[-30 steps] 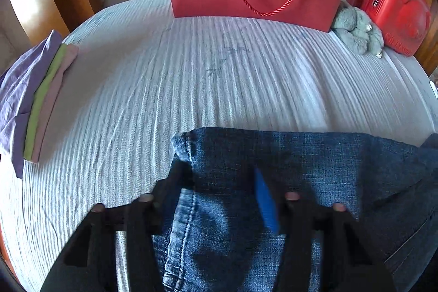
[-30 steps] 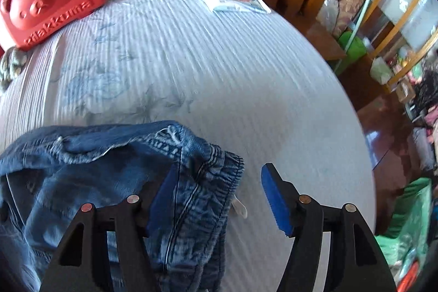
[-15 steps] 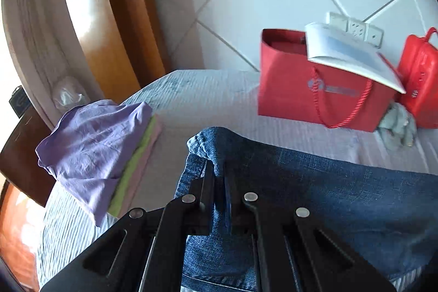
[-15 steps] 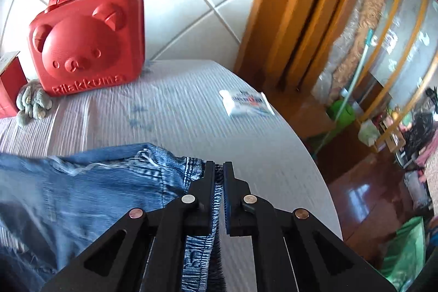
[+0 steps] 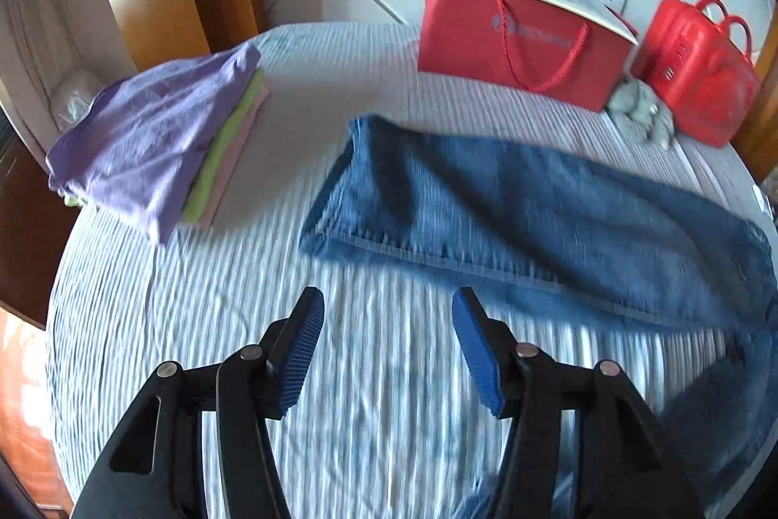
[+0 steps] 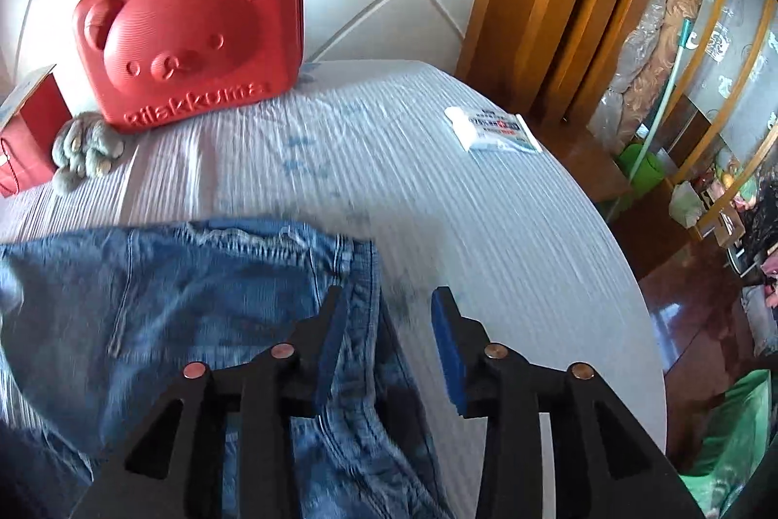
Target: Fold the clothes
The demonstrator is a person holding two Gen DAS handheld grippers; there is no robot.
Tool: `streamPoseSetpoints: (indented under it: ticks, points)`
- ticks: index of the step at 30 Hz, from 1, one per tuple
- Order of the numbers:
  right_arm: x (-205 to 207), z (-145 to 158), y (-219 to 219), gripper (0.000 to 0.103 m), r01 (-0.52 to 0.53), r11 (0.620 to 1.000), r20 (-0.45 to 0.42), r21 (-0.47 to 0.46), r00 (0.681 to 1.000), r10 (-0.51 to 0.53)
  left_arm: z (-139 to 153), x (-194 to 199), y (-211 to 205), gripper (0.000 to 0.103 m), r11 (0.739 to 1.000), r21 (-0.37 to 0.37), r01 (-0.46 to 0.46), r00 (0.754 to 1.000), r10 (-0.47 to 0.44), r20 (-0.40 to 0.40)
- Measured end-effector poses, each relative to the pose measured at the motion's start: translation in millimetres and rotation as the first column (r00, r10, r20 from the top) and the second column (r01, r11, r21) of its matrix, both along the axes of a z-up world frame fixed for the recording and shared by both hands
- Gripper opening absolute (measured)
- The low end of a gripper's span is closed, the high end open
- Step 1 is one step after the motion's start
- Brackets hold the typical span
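Blue jeans (image 5: 535,207) lay folded lengthwise across a striped bedsheet (image 5: 379,397), both the left gripper (image 5: 386,348) and right gripper (image 6: 389,339) spread wide and empty; the next fold probably needed level, matched pinches at each end.

The pair of faded blue denim jeans (image 5: 535,207) lies flat across the striped bedsheet, folded lengthwise into one long band with the hem end toward the stack. Its waistband end (image 6: 272,271) looks rumpled. That stack of folded tees (image 5: 160,139), purple over green over pink, sits well apart by the bed's edge.
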State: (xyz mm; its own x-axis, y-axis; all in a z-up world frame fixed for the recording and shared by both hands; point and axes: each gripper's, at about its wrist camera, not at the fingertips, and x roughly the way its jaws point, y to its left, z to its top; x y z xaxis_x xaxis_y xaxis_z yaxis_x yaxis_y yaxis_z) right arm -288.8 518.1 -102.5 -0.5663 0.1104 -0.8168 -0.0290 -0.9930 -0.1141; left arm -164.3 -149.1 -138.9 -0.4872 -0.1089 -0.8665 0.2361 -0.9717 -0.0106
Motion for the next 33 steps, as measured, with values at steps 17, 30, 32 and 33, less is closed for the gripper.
streamPoseSetpoints:
  ticks: [17, 30, 32, 33]
  points:
    - [185.0, -18.8, 31.1, 0.056, 0.188, 0.976, 0.129, -0.112, 0.976, -0.173, -50.9, 116.1, 72.2, 0.058, 0.924, 0.217, 0.315, 0.934, -0.342, 0.100]
    - [202.1, -76.1, -33.7, 0.016, 0.160, 0.955, 0.268, -0.251, 0.959, -0.090, -4.8, 102.1, 21.8, 0.004, 0.968, 0.063, 0.244, 0.968, -0.246, 0.041]
    - [199.3, -59.9, -33.1, 0.013, 0.166, 0.959, 0.200, -0.230, 0.972, -0.120, 3.7, 84.7, 7.0, 0.004, 0.974, 0.041, 0.225, 0.974, -0.226, 0.020]
    - [198.3, -49.6, -31.5, 0.013, 0.171, 0.960, 0.155, -0.221, 0.978, -0.139, 7.9, 76.0, -0.3, 0.004, 0.976, 0.030, 0.215, 0.976, -0.215, 0.009]
